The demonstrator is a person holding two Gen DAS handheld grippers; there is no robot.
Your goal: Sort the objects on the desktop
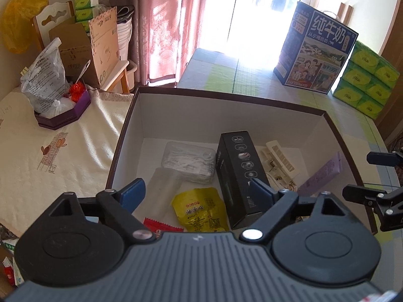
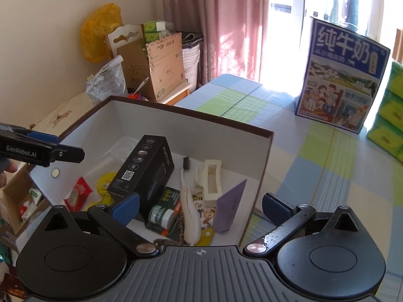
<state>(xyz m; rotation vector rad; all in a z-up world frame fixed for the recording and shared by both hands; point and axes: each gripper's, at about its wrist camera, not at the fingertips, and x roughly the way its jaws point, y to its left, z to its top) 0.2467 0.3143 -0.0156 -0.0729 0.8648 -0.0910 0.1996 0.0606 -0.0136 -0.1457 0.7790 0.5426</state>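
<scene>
Both the left gripper and the right gripper were held wide apart and empty above the storage box. Inside the box, a black carton was seen beside a yellow packet.

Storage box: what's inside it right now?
Inside the storage box: black carton, yellow packet, red wrapper, floss-pick case, cream hair clip, purple box, white handle, green battery pack. Anything under the carton is hidden.
</scene>
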